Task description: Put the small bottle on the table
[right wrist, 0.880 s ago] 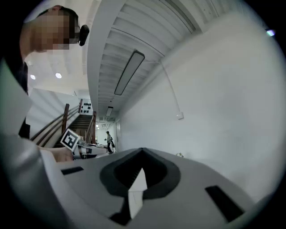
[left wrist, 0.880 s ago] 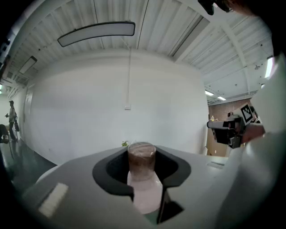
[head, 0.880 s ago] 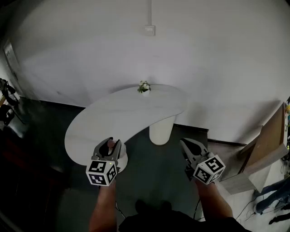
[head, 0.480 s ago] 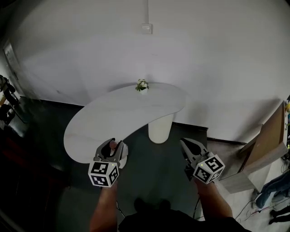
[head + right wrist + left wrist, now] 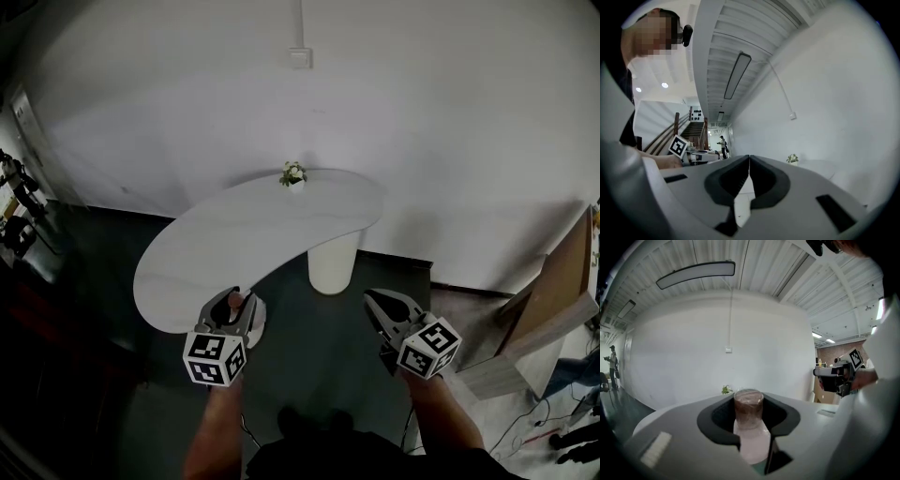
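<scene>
The small bottle has a pale pink body and a brown cap. It stands upright between the jaws of my left gripper, which is shut on it. In the head view the left gripper holds the bottle at the near edge of the white curved table, just off its top. My right gripper hangs to the right, over the dark floor. In the right gripper view its jaws meet at the tips with nothing between them.
A small potted plant stands at the table's far edge. A white pedestal carries the table. Wooden boards lean at the right. A staircase and a distant person show in the right gripper view.
The left gripper with the bottle has sunk a little in the view, off the table's near edge. The right gripper has drifted slightly left. Both grips look the same.
</scene>
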